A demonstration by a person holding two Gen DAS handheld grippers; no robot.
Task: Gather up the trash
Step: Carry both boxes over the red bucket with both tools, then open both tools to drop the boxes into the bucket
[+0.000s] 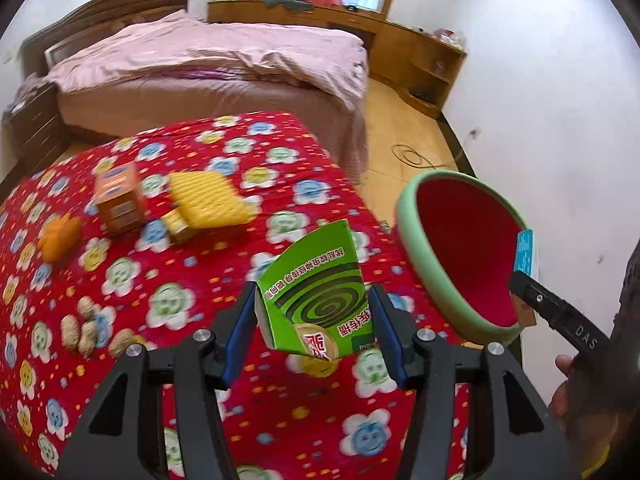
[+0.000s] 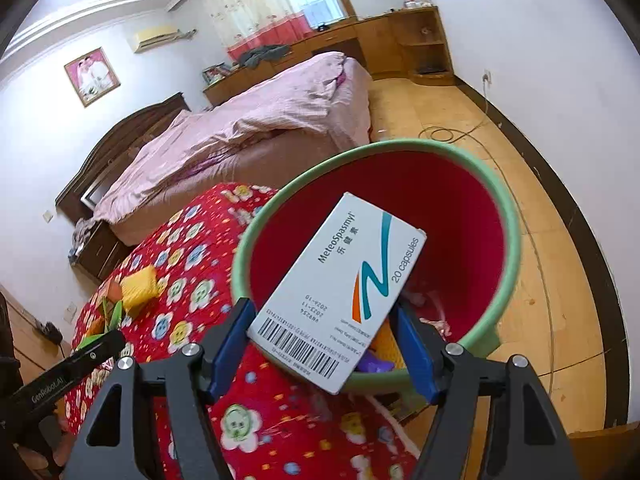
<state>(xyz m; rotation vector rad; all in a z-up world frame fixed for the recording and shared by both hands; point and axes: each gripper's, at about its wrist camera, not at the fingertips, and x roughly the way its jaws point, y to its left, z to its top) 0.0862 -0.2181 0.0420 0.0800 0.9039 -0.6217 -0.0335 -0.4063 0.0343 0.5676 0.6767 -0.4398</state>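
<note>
My left gripper (image 1: 312,332) is shut on a green mosquito-coil box (image 1: 316,292) and holds it above the red flowered cloth (image 1: 192,304). My right gripper (image 2: 324,344) is shut on a white MeteoSpasmyl medicine box (image 2: 340,288), held over the mouth of the red bin with a green rim (image 2: 472,208). The bin also shows in the left wrist view (image 1: 464,256), right of the table, with the medicine box's edge (image 1: 524,252) at its rim. Some trash lies at the bin's bottom (image 2: 376,364).
On the cloth lie an orange carton (image 1: 118,200), a yellow packet (image 1: 210,200), a small yellow box (image 1: 180,226), an orange item (image 1: 60,238) and several peanuts (image 1: 82,330). A pink bed (image 1: 216,64) stands behind; wooden floor (image 2: 500,152) lies to the right.
</note>
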